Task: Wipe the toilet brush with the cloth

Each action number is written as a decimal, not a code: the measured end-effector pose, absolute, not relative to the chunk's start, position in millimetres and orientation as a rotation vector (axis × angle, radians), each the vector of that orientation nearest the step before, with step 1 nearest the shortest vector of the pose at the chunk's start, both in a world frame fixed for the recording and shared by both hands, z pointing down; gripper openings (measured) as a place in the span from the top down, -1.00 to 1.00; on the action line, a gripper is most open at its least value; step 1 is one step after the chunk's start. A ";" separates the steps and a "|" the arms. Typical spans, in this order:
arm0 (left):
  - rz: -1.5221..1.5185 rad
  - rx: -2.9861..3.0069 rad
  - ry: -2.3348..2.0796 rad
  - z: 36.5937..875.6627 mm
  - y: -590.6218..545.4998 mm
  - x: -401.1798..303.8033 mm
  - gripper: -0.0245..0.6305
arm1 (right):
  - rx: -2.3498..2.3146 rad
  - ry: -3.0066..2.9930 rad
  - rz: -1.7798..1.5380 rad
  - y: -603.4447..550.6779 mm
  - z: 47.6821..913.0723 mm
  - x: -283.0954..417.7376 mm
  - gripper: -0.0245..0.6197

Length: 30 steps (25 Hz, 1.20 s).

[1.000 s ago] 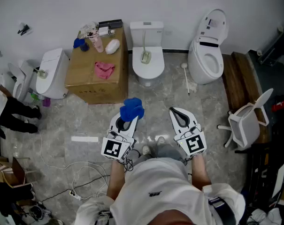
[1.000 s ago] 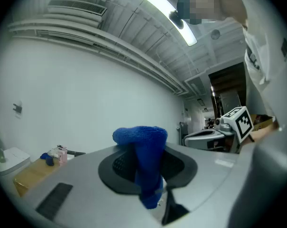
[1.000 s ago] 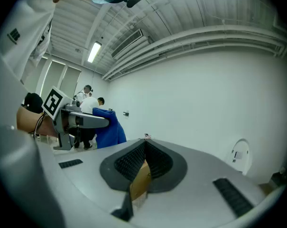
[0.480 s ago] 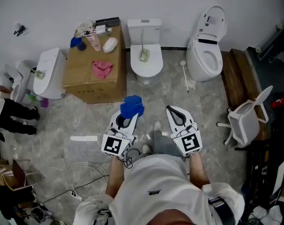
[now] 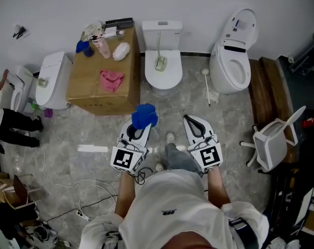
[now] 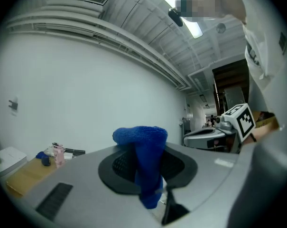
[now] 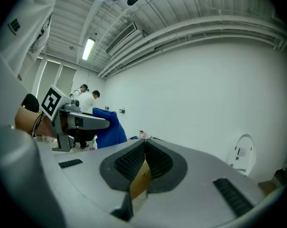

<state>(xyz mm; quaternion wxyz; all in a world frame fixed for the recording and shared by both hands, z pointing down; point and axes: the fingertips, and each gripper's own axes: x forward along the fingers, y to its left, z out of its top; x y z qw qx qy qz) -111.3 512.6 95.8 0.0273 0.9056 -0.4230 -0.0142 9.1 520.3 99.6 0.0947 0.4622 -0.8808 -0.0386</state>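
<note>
– Left gripper [image 5: 141, 129] is clamped on our blue cloth [image 5: 145, 116], held up ready for wiping. And the right gripper [image 5: 194, 123]?
– Jaws pressed together on nothing; we reckon it's free for the handle.
– And the toilet brush [image 5: 160, 62]?
– It seems to stand on the middle toilet [image 5: 163, 81], well ahead of us.

Left gripper [image 5: 142, 126] fingertips hidden under blue cloth [image 5: 145, 116] in head view. Cloth's lower end sinks out of sight between fingers [image 6: 174, 167]. Tan sliver [image 7: 140, 182] below right gripper [image 7: 145, 145] fingertips: cannot tell what. White long-handled item [image 5: 206, 87] on floor beyond right fingertips too small to identify. Person's torso [image 5: 167, 211] cut by bottom edge
</note>
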 end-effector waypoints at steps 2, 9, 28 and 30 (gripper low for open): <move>-0.030 2.789 -1.311 96.4 492.7 -104.7 0.63 | 1.358 -2.618 -0.103 498.4 100.4 15.3 0.93; 0.010 2.745 -1.378 97.9 420.0 -88.3 0.63 | 1.266 -2.649 -0.094 420.6 101.9 30.7 0.93; 0.065 2.668 -1.493 109.2 308.1 -57.1 0.63 | 1.145 -2.700 -0.012 295.7 125.1 65.0 0.93; 0.071 2.668 -1.492 111.8 297.6 -55.4 0.63 | 1.149 -2.696 -0.011 284.1 128.4 66.8 0.93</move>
